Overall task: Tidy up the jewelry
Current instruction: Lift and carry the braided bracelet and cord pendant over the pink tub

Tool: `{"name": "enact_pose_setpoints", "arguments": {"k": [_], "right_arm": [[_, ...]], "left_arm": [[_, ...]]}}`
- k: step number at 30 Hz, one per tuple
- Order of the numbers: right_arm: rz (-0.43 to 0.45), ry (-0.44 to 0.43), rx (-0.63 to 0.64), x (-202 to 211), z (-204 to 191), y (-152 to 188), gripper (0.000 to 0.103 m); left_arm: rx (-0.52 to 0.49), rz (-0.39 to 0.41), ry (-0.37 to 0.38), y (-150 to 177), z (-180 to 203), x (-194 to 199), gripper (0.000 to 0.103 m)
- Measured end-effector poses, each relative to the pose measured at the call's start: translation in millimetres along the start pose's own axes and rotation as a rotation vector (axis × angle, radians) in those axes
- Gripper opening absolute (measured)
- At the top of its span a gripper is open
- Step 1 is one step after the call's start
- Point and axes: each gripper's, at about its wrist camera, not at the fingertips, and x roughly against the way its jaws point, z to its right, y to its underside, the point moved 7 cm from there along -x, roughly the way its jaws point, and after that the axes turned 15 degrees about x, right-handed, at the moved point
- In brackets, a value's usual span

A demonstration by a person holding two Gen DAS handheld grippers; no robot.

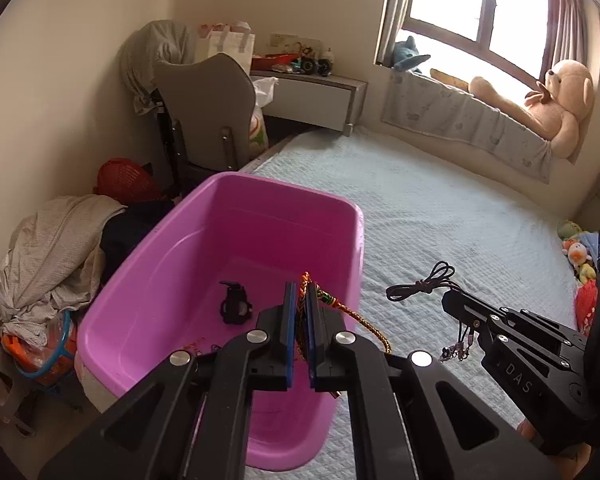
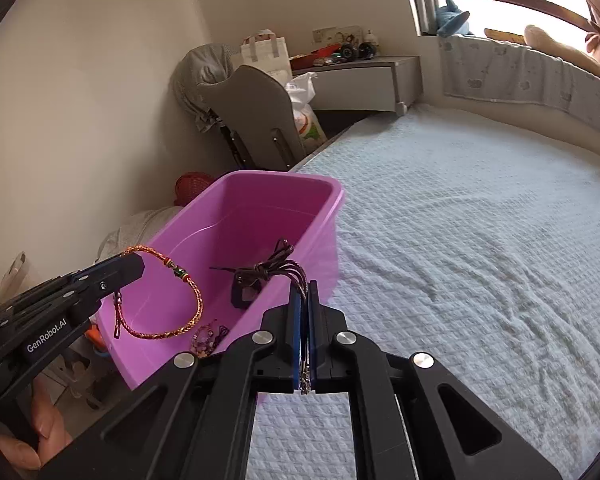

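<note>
From the left wrist camera, the left tongs (image 1: pixel 300 300) are closed almost fully on a braided gold-and-red bracelet (image 1: pixel 362 320), which is pinched between the blue pads. One end pokes up above the fingertips and the rest trails down to the right with a green bead near the grip. The tongs hang over the near right part of a pink plastic bin (image 1: pixel 228 264) that sits at the edge of the bed (image 1: pixel 440 216). On the bin floor lies a small black object (image 1: pixel 234 304), possibly a watch or clasp piece; it is too small to tell. To the right, the right tongs (image 1: pixel 454 296) hold a bundle of dark cord necklaces (image 1: pixel 424 282) above the bedspread, with small metal clasps dangling below the fingers.

From the right wrist camera, the right tongs (image 2: pixel 305 292) are squeezed nearly shut on the dark cord necklaces (image 2: pixel 260 272), whose looped ends stick out forward over the pink plastic bin (image 2: pixel 260 216) while the clasp ends hang down between the pads. At left, the left tongs (image 2: pixel 132 262) grip the braided bracelet (image 2: pixel 180 300), which loops down in an open curve over the bin. A little beaded piece (image 2: pixel 206 340) lies in the bin's near corner. The bed (image 2: pixel 480 240) stretches out to the right.
</note>
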Motion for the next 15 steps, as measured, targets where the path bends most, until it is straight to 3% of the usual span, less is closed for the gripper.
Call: {"name": "enact_pose_setpoints", "arguments": {"k": [6,15], "right_arm": [[-0.064,-0.050,0.052,-43.1,-32.6,-19.9,0.003],[-0.193,-0.069,0.134,-105.2,-62.4,-15.4,0.003]], "left_arm": [[0.052,-0.057,-0.075,-5.5,-48.1,-25.4,0.005],[0.140,-0.150,-0.184,10.7,-102.4,-63.7,0.006]]}}
